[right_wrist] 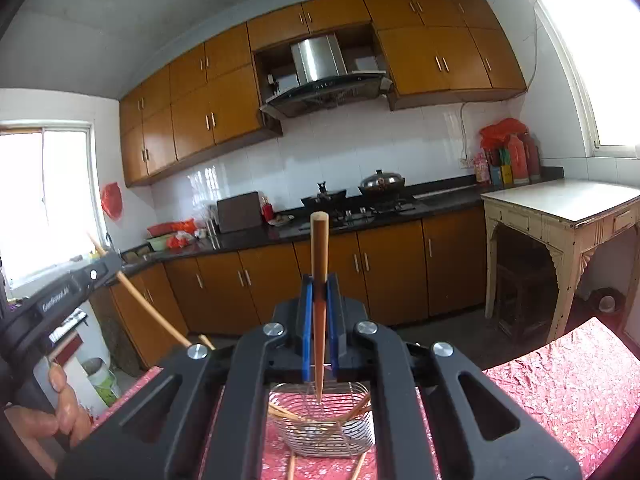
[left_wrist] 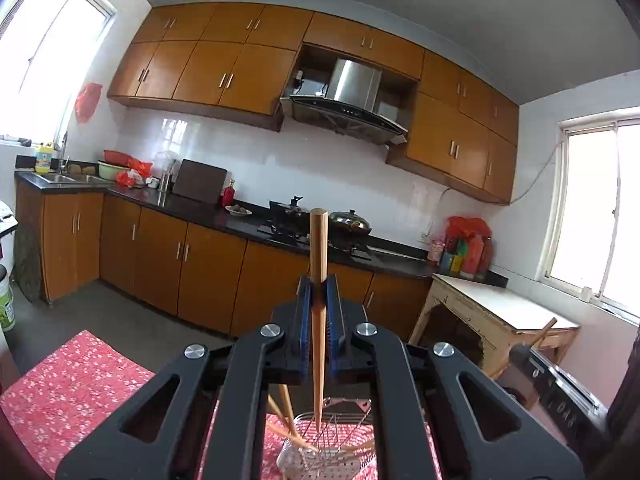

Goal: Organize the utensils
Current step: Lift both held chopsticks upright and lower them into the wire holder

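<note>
While chopsticks (right_wrist: 319, 312) hang gripped, wire basket (right_wrist: 320, 424) below, stove (right_wrist: 360, 210) beyond

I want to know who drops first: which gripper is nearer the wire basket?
Too close to call: left gripper and right gripper each hold a chopstick above the wire basket.

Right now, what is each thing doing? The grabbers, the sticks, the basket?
Left gripper: shut on a chopstick, tip pointing down over the basket.
Right gripper: shut on another chopstick, upright over the basket.
Wire basket: upright on the red tablecloth, chopsticks already leaning inside.
Loose chopsticks: lying on the cloth beside the basket.
</note>
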A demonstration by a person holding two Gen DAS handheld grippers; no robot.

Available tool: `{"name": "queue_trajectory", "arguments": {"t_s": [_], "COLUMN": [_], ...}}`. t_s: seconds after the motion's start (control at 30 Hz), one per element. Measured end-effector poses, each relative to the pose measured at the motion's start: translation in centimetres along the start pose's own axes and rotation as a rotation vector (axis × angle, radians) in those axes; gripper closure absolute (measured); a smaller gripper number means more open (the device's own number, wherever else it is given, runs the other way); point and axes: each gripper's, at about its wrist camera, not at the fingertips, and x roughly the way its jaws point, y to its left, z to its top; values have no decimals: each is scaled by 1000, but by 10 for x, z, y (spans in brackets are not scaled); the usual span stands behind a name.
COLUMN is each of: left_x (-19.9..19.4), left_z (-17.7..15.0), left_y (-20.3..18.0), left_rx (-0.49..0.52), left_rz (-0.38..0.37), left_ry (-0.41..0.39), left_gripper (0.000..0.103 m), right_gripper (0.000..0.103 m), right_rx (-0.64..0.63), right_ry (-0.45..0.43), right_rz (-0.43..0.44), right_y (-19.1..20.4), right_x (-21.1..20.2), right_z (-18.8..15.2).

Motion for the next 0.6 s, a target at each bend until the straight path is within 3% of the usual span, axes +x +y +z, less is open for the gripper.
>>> {"name": "queue_trajectory", "arguments": {"t_s": [0.23,0.6], "left_x": [39,63], "left_z": [-32,-61], "left_y": [0,10], "left_rx": [1,9], "left_rz": [7,-3], "left_ry": [72,204], "left_gripper": [96,96], "right_gripper": [95,95], "right_rx": [9,45], "right_ry": [60,177], "right_rz": [7,27], "right_y": [-8,-12], "right_x": [33,76], "right_z": [-16,-43]}}
